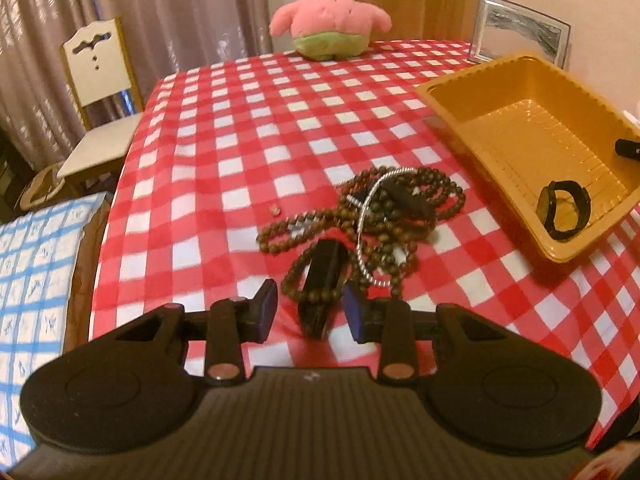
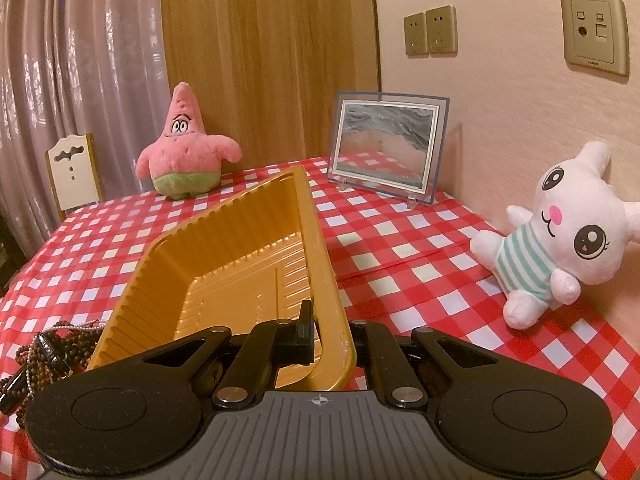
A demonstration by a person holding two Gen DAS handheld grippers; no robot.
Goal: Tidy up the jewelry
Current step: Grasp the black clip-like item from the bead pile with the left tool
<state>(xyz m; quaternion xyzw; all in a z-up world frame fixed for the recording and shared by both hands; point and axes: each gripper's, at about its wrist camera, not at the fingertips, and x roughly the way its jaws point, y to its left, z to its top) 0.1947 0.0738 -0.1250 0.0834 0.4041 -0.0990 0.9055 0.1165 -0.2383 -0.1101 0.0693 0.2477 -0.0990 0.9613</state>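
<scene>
Low in the centre of the left wrist view, the left gripper (image 1: 309, 310) stands spread, its blue-padded fingers (image 1: 266, 308) on either side of the near end of a dark rectangular watch strap (image 1: 322, 280). That strap lies on the red-and-white checked tabletop (image 1: 240, 140) within a tangled pile of brown wooden bead strings (image 1: 404, 216) and a thin silver chain (image 1: 366, 236). Its long axis runs from the lower centre of the frame up toward the pile, near end pointing at the gripper.

Right of the pile sits an orange ribbed plastic tray (image 1: 448, 92), already holding a black-strapped wristwatch (image 1: 564, 210) at its near corner. From the right wrist view, the right gripper (image 2: 332, 338) appears to be pinching the tray's near right wall, one finger (image 2: 304, 336) inside; its other finger is hidden behind the rim.

Judging by this, the step in hand is picking the strap from the pile while the tray is steadied. Next, the fingers need to close across the strap's short width, then lift slowly, since beads draped over it may drag along.
</scene>
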